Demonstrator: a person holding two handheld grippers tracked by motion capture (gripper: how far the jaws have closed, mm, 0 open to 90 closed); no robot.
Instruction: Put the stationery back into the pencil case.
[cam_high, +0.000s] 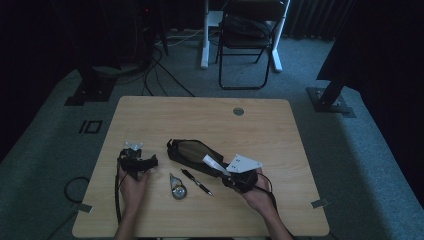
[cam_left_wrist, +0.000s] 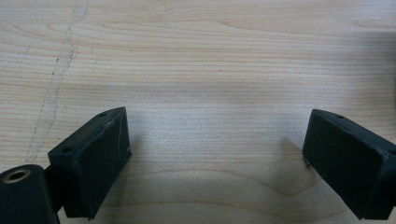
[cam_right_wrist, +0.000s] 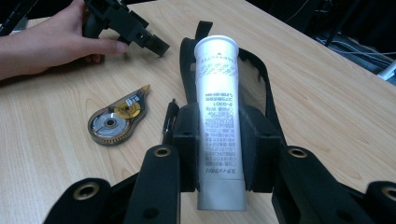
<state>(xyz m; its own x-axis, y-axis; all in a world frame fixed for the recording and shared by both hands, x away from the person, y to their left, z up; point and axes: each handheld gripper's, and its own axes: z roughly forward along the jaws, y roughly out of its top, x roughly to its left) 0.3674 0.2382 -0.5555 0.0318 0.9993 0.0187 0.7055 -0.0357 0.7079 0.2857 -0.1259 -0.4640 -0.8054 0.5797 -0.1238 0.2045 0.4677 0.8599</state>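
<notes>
Clamped in the right gripper (cam_right_wrist: 219, 154), the white tube (cam_right_wrist: 218, 116) points lengthwise up the frame toward the open black pouch (cam_right_wrist: 261, 79) just beyond its cap, while the left gripper (cam_left_wrist: 215, 158) gapes wide and empty over bare table (cam_left_wrist: 196, 56)

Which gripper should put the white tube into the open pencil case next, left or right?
Right. The right gripper is already shut on the white tube, with the tube's far end above the open pencil case. The left gripper is open over bare table, off to the case's side.
</notes>
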